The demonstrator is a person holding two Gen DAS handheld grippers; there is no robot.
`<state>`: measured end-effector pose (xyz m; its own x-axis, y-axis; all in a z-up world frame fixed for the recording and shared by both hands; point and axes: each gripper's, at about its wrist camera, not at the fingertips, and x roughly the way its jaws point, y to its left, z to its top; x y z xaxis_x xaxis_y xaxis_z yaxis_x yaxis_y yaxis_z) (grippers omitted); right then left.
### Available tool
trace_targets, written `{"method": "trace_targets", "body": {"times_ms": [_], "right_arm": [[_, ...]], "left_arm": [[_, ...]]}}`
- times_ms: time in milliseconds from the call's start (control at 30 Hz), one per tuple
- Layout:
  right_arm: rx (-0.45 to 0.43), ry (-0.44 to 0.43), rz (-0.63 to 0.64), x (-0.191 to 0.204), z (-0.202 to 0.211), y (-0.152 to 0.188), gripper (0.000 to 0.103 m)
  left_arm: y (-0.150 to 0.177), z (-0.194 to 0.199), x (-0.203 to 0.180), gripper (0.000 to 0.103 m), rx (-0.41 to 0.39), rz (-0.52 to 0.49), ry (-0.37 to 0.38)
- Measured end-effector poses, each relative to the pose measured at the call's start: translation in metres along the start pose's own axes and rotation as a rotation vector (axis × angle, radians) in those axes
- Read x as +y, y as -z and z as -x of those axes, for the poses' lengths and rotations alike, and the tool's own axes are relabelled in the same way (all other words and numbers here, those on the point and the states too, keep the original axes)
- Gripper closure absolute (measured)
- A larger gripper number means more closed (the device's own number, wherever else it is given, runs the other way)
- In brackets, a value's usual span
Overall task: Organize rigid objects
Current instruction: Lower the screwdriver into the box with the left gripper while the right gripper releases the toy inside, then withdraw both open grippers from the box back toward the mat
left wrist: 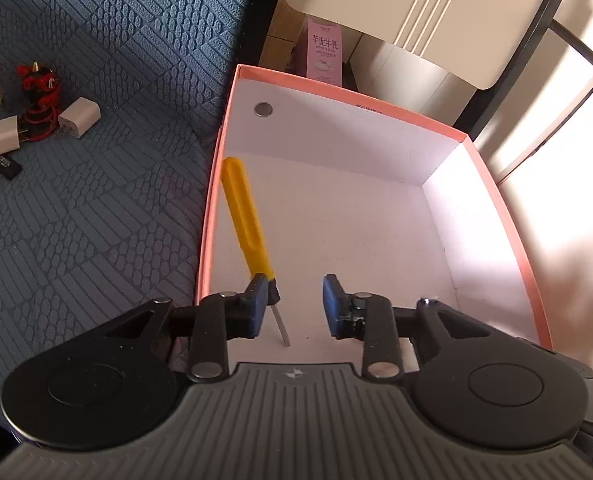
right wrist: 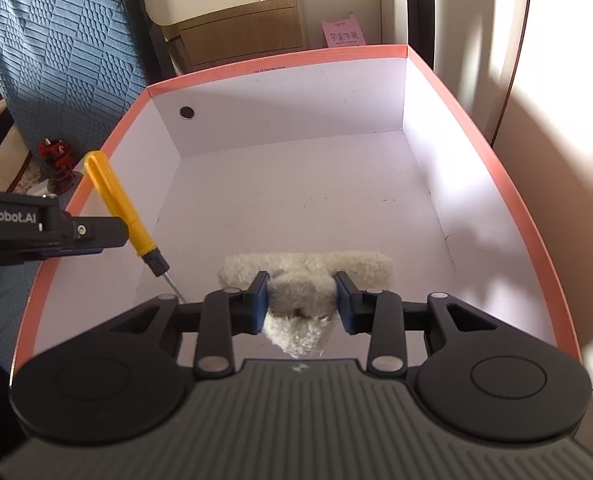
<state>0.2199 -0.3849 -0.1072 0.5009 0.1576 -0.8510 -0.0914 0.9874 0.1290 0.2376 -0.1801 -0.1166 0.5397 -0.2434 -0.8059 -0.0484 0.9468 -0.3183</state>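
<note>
The left gripper (left wrist: pixel 290 306) stood with jaws open; the yellow screwdriver (left wrist: pixel 245 216) leaned at ten o'clock inside the pink box (left wrist: pixel 496 208), tip down. The right gripper (right wrist: pixel 302 302) pressed its jaws on the fuzzy white toy (right wrist: pixel 308 276); dropping-off seemed underway, so next it should release and withdraw.

My left gripper (left wrist: pixel 292 306) sits low in the middle, jaws apart. My right gripper (right wrist: pixel 302 300) too (fluff fills its gap).

Screwdriver (left wrist: pixel 243 216): yellow handle, black collar, thin metal shaft; stands tilted inside the pink-rimmed box (left wrist: pixel 492 184), tip on the white floor, handle leaning on the left wall. Fluffy off-white object (right wrist: pixel 304 280): lies on the box floor near the front, right of the screwdriver.
</note>
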Motion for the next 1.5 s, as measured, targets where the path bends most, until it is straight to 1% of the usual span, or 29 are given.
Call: {"method": "trace_targets", "body": {"times_ms": [33,100,200,467,667,867,1000,1200,1367,1500], "right_arm": [[0.005,0.007,0.0,0.0,-0.002,-0.001,0.054],[0.003,0.013,-0.008,0.001,-0.001,-0.003,0.049],[-0.015,0.009,-0.02,0.003,0.006,-0.008,0.048],[-0.118,-0.013,-0.014,0.026,0.048,-0.026,0.048],[-0.192,-0.044,0.002,0.055,0.083,-0.037,0.048],[-0.235,-0.083,0.044,0.089,0.11,-0.036,0.048],[-0.247,-0.09,0.058,0.112,0.119,-0.032,0.048],[-0.259,-0.106,0.092,0.146,0.124,-0.02,0.048],[-0.253,-0.12,0.12,0.17,0.122,-0.011,0.048],[-0.255,-0.121,0.138,0.187,0.119,-0.008,0.048]], "left_arm": [[0.0,0.002,0.001,0.064,-0.007,-0.001,0.002],[-0.001,0.007,0.002,0.064,-0.018,-0.001,0.011],[-0.005,0.019,0.005,0.064,-0.043,0.0,0.013],[-0.013,0.068,0.016,0.064,-0.137,-0.035,0.013],[-0.015,0.114,0.031,0.064,-0.224,-0.067,0.007],[-0.013,0.155,0.048,0.064,-0.291,-0.081,0.022],[-0.007,0.176,0.065,0.064,-0.322,-0.095,0.013],[0.0,0.199,0.093,0.064,-0.367,-0.086,0.0],[0.002,0.204,0.111,0.064,-0.376,-0.091,-0.012],[0.005,0.202,0.124,0.064,-0.376,-0.118,-0.021]]}}
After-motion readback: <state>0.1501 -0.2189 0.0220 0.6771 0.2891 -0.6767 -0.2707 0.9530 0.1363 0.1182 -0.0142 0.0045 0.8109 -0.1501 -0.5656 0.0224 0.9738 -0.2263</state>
